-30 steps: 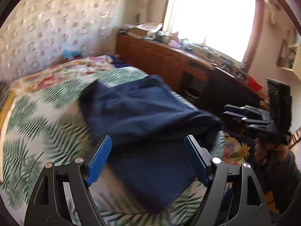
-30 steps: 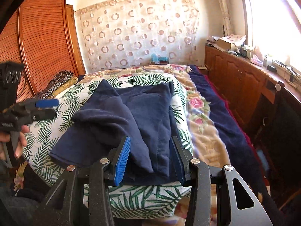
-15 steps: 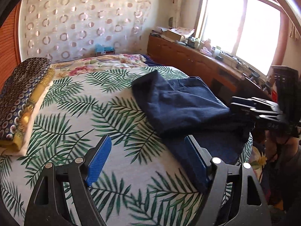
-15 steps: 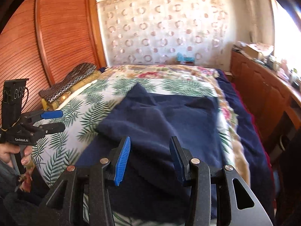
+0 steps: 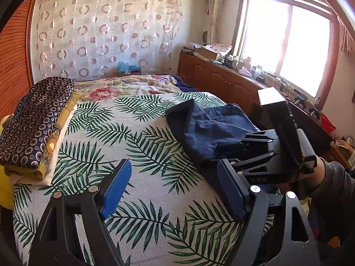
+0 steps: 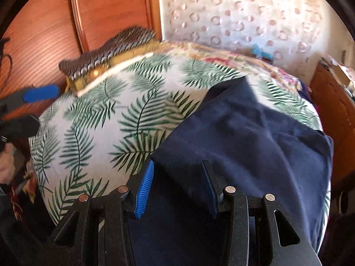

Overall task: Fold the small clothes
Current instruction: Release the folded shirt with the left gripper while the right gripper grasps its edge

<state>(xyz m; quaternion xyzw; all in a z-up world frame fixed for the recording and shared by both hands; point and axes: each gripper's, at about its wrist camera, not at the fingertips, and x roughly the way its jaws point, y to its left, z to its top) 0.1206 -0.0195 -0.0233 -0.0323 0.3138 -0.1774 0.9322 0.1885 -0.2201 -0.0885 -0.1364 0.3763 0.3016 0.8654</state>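
I see the navy garment (image 6: 255, 137) lying rumpled on the leaf-print bedspread (image 6: 99, 119), filling the lower right of the right wrist view. My right gripper (image 6: 177, 188) is wide open around its near edge, clamping nothing. My left gripper (image 5: 170, 190) is wide open over bare bedspread. I judge the cloth soft, light, limp; grasp a hem corner.

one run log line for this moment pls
step: reach for fold | left gripper: open, over leaf-print sheet, nothing held | right gripper: open, at near edge of navy garment | garment: rumpled, unfolded
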